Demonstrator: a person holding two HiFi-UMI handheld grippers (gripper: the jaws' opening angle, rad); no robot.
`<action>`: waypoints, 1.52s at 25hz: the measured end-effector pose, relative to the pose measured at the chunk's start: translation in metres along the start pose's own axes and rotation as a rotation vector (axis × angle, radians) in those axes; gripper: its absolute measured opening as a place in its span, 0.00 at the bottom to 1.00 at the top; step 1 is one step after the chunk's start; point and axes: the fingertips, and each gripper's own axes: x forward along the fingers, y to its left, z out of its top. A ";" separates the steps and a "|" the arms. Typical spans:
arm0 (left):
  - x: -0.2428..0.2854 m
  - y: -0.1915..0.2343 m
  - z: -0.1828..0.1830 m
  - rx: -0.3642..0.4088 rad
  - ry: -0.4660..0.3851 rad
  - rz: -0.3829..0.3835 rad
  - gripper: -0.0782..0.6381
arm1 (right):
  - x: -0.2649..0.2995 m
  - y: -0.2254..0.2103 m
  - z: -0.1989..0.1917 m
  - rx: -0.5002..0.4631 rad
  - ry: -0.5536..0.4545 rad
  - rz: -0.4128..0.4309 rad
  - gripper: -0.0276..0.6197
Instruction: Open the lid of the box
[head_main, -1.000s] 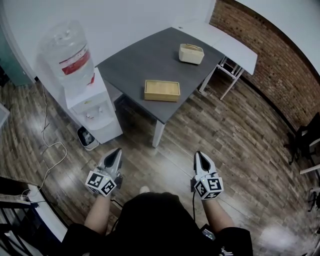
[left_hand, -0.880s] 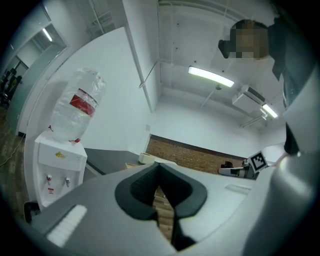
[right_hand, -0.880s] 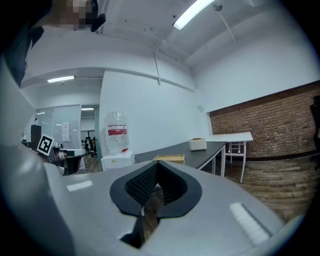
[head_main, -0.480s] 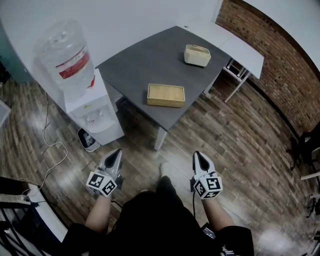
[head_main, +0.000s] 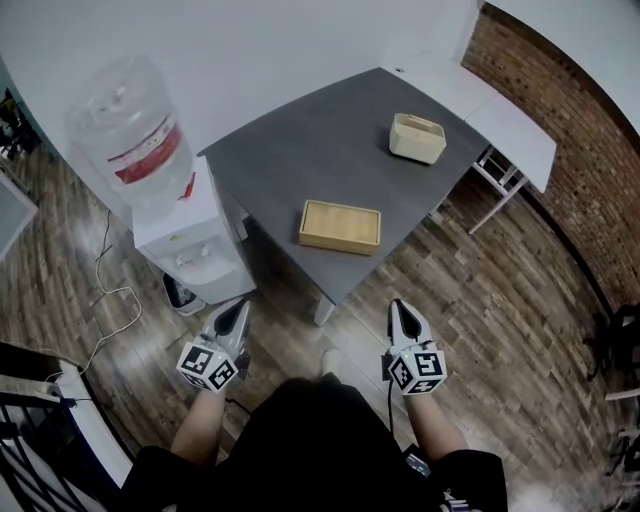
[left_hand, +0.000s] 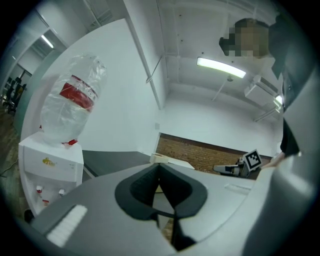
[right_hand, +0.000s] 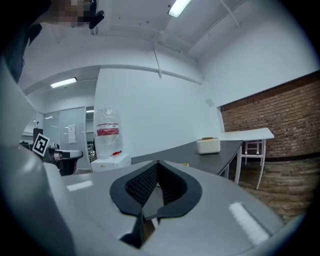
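Brown wooden plank floor (head_main: 480, 300) fills most of the head view, with a red brick wall (head_main: 565, 130) along the right side and a plain white wall behind. On it stands a dark grey square counter (head_main: 300, 150), and a white narrow table (head_main: 505, 115) sits against the counter's far right corner. The flat light wooden box (head_main: 340, 226) lies on the counter close to its near edge, its lid down and flat, nothing touching it. A smaller cream-coloured box with a slot in its top (head_main: 417, 138) rests further back towards the right corner, well apart from the wooden box. Just left of the counter is a white water dispenser (head_main: 195, 245) carrying a clear upturned bottle with a red label (head_main: 130, 130), and a thin white cable (head_main: 110, 310) curls over the floor beside it. The person stands back from the counter, both arms low, one pair of tongs in each hand with the marker cubes facing up. The left tongs (head_main: 238, 305) are clenched tip to tip and grasp nothing, pointing towards the dispenser's base. The right tongs (head_main: 397, 306) are likewise clenched on nothing, pointing towards the counter's near corner, well short of the wooden box
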 end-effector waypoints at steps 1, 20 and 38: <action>0.008 0.002 0.000 0.001 0.002 0.004 0.11 | 0.007 -0.006 0.001 0.003 0.001 0.003 0.05; 0.126 0.022 -0.017 -0.035 0.063 0.144 0.11 | 0.091 -0.085 0.005 0.038 0.104 0.060 0.05; 0.198 0.077 -0.058 -0.091 0.282 0.111 0.11 | 0.161 -0.096 -0.027 0.081 0.254 -0.015 0.05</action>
